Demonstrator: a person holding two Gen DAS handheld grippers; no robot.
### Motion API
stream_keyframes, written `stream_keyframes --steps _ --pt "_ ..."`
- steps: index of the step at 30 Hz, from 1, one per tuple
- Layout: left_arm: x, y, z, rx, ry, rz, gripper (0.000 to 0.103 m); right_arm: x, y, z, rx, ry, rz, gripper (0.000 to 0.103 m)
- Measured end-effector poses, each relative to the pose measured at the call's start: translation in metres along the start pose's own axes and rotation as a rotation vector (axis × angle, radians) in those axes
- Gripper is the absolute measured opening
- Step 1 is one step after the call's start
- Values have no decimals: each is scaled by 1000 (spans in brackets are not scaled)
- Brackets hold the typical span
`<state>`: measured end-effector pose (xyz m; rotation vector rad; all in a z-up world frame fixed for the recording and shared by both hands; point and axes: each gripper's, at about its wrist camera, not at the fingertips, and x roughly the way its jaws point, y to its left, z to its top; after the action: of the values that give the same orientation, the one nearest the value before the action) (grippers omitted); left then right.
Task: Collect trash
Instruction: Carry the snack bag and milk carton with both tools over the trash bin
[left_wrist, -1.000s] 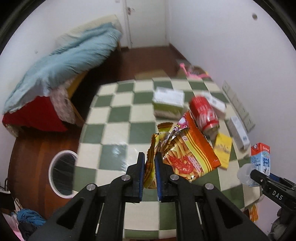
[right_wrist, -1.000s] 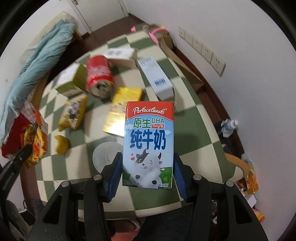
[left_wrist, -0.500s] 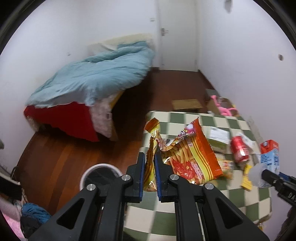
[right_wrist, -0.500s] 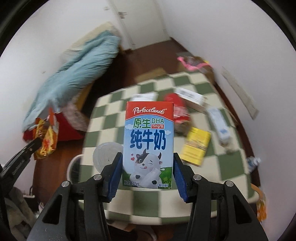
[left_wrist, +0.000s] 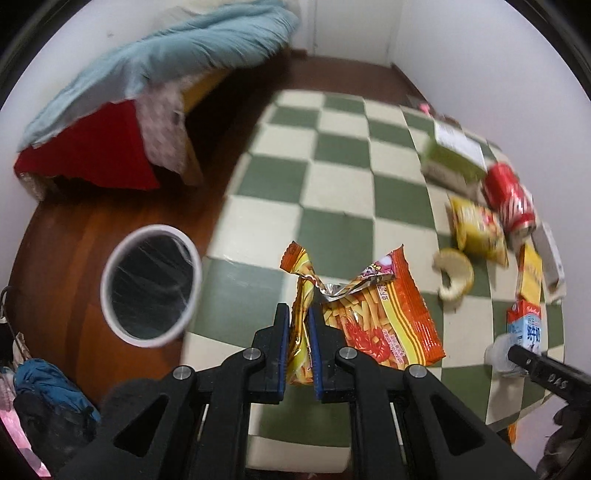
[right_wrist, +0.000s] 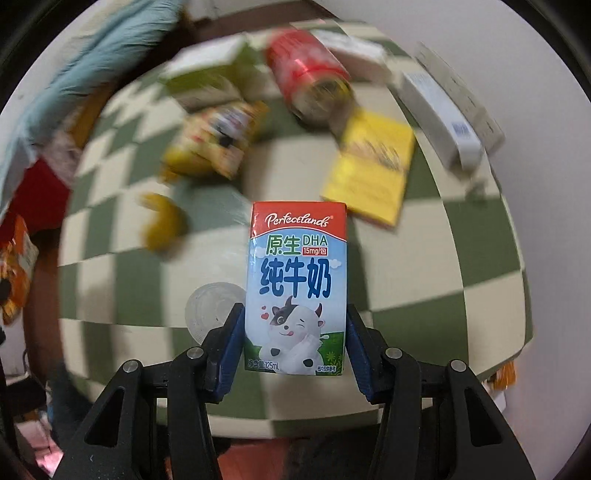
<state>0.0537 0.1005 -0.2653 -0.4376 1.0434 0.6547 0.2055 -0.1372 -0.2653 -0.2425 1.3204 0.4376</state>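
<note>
**Two grippers loaded over a littered checkered table**

A small white-walled room with a dark wood floor holds a green-and-cream checkered table (left_wrist: 332, 177); a bed with a blue quilt (left_wrist: 155, 62) stands at the far left. On the floor just left of the table sits a white-rimmed trash bin (left_wrist: 151, 291) lined with a black bag.

The left gripper (left_wrist: 299, 328) has its jaws pinched nearly together on the crumpled edge of an orange snack bag (left_wrist: 384, 314), held above the table's near left part — close to the bin, but not over it. The right gripper (right_wrist: 295, 332) clamps a small milk carton (right_wrist: 297, 284) upright between its blue pads (right_wrist: 231, 343), over the table's near edge, with a clear plastic lid (right_wrist: 210, 306) just left of it.

Farther off on the table lie a red soda can (right_wrist: 306, 70), a yellow packet (right_wrist: 373, 166), a yellow snack pouch (left_wrist: 476, 229), a green box (left_wrist: 454, 158) and a banana peel (left_wrist: 456, 271) — much of it blurred in the right wrist view
</note>
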Motion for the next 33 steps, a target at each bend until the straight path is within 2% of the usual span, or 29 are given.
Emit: stream_keyframes --steps 2,4,5,10,14,16,17,18,24,27,30,33 --pt "6 -12 -3 14 13 -3 8 5 -8 -2 30 -4 6 58" --pt "8 -19 -3 24 19 -5 8 8 -11 -1 39 24 13 76" --pt "8 -21 -3 25 19 -4 8 6 -12 -1 42 29 34 78" --pt "9 -29 2 42 15 13 8 -12 -23 3 75 -10 85 78" --pt "8 -33 3 61 7 33 8 -5 -36 9 146 -4 99 78" --pt "6 -33 5 62 4 37 8 6 -33 17 140 11 95 75" --pt "3 -33 6 62 -3 37 8 7 -33 21 145 -10 102 68" --pt "-1 -32 7 63 -13 39 8 10 -32 25 144 -12 85 54" --pt "-34 -18 22 48 -82 32 8 -11 -29 30 139 -65 93 52" --pt "-62 2 36 22 -137 21 8 -40 -19 34 122 -116 122 52" --pt "-97 39 50 -22 -202 16 8 -80 8 39 59 -183 186 52" --pt "-123 84 59 -71 -251 42 8 -115 55 44 -19 -234 270 52"
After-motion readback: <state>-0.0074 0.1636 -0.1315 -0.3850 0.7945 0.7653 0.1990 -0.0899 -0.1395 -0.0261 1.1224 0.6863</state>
